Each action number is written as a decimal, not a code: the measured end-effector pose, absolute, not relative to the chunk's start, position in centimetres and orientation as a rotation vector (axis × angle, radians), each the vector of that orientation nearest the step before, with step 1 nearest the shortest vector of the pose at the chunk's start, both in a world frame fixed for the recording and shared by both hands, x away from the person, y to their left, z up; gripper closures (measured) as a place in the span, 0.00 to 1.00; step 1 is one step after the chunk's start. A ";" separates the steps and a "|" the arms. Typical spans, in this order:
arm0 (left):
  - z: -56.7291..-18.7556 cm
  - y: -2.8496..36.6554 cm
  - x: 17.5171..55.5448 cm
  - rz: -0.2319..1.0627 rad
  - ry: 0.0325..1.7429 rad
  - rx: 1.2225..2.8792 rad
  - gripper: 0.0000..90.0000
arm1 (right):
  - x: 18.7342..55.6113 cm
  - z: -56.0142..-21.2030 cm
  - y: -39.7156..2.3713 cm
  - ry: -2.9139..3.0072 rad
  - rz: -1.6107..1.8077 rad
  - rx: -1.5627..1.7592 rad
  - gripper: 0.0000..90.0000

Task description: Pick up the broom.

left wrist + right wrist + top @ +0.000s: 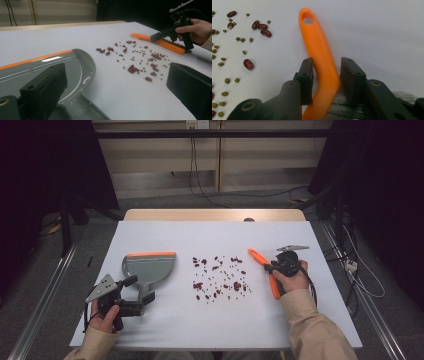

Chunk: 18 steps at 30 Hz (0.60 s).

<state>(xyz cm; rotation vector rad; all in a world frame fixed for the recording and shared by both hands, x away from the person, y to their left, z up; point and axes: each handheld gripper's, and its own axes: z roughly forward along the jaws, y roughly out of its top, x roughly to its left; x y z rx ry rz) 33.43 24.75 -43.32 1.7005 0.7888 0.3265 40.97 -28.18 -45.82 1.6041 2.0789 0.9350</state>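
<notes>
With right hand-held gripper [325, 75] closing around the orange brush handle [322, 57], squeeze firmly before lifting; left hand-held gripper [112, 90] open.

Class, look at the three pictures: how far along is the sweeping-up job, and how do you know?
Done: little; the beans lie scattered on the table, none in the dustpan. In hand: the right gripper has its jaws around the orange brush handle; the left gripper stands open beside the dustpan's handle. Left: grip the dustpan, sweep the beans in.
</notes>
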 end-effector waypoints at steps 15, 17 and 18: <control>-43.2 24.9 33.3 0.334 0.792 1.701 0.03 | 39.6 -45.0 -28.8 2.163 0.867 1.642 0.76; -43.2 24.9 33.3 0.338 0.783 1.713 0.03 | 39.7 -45.0 -28.7 2.167 0.854 1.647 0.75; -43.2 24.7 33.2 0.330 0.789 1.698 0.03 | 39.7 -45.0 -28.6 2.166 0.846 1.645 0.75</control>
